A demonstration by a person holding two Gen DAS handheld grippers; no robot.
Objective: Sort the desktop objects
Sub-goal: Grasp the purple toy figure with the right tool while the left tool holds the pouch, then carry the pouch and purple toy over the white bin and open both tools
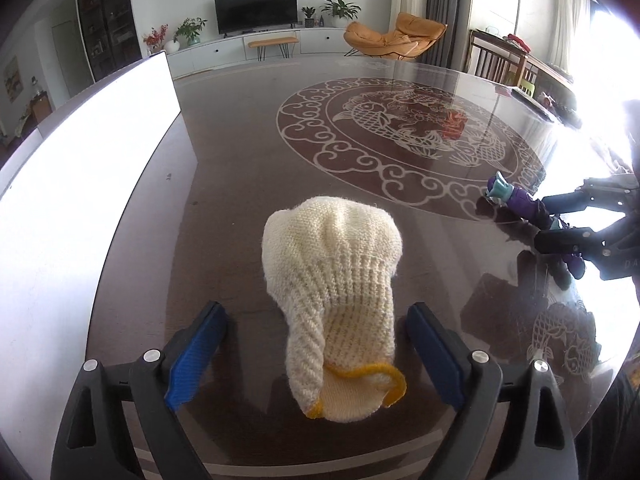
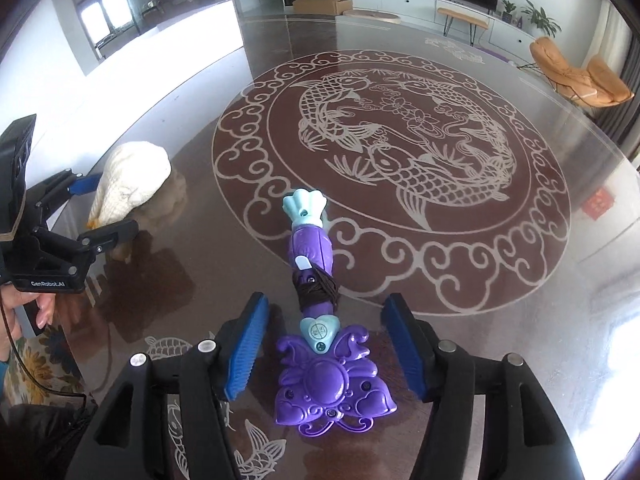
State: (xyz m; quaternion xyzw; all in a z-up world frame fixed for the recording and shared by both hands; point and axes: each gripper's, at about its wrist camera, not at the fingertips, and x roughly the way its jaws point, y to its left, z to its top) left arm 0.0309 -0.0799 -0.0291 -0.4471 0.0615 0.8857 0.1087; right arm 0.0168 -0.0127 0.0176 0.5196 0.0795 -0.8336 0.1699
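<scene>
Cream knit glove (image 1: 332,288) lies between the wide-open fingers of the left gripper (image 1: 316,356), untouched. Purple toy wand (image 2: 320,320) lies between the right gripper's (image 2: 324,352) 2 spread, empty fingers.

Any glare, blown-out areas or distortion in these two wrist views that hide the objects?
Left wrist view: white box blown out, window glare washing the table's right edge; knitted glove sharp. Right wrist view: glare patch on the table at right, purple toy wand clear. Both show fisheye bending and dark corners.
</scene>
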